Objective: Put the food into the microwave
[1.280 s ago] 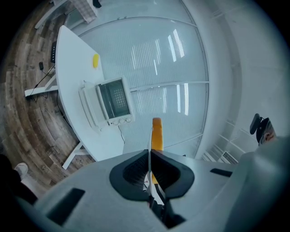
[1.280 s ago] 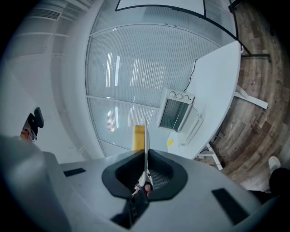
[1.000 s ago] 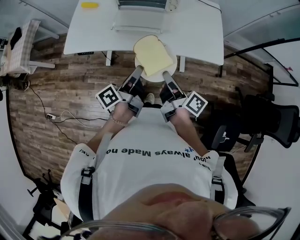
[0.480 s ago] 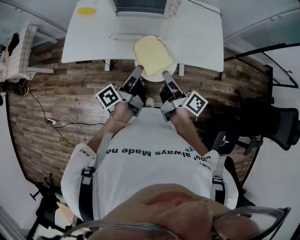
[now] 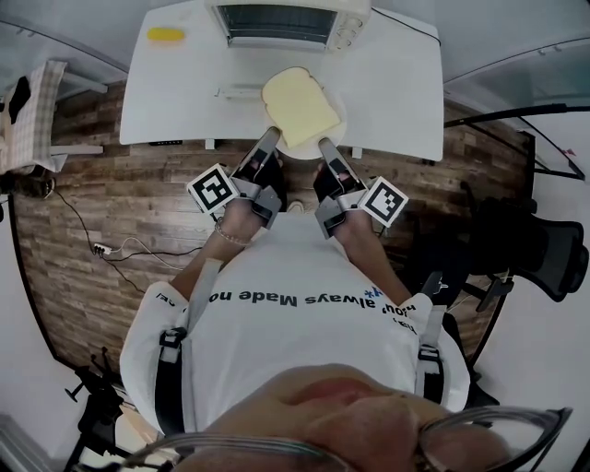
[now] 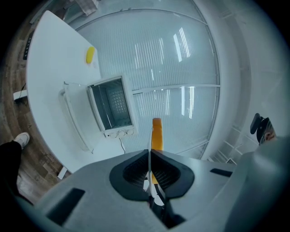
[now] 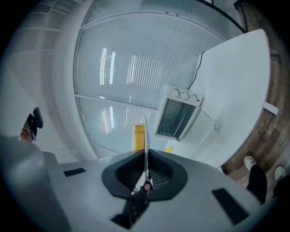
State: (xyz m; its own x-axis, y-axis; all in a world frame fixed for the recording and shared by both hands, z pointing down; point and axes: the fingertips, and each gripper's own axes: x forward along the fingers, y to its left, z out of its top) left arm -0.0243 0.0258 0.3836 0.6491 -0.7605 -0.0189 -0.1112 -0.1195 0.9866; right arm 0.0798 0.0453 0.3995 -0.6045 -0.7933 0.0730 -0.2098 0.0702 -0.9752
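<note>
A slice of yellow bread [image 5: 300, 106] lies on a white plate [image 5: 312, 147] that both grippers carry above the near part of the white table [image 5: 396, 92]. My left gripper [image 5: 268, 139] is shut on the plate's left rim and my right gripper [image 5: 324, 145] on its right rim. The plate edge [image 6: 150, 145] runs thin and white between the left jaws, with the bread [image 6: 157, 131] behind it. In the right gripper view, plate edge [image 7: 145, 136] and bread [image 7: 138, 136] show likewise. The microwave [image 5: 286, 22] stands at the table's back, its door [image 5: 241, 91] folded down open.
A small yellow object [image 5: 166, 34] lies at the table's back left. A cable and power strip [image 5: 103, 249] run over the wooden floor on the left. A black office chair [image 5: 539, 244] stands at the right. A person's shoe [image 6: 20, 139] shows below the table edge.
The table and microwave have drawn closer. The plate with the bread, held the same way, has passed from the table's front edge to above its surface.
</note>
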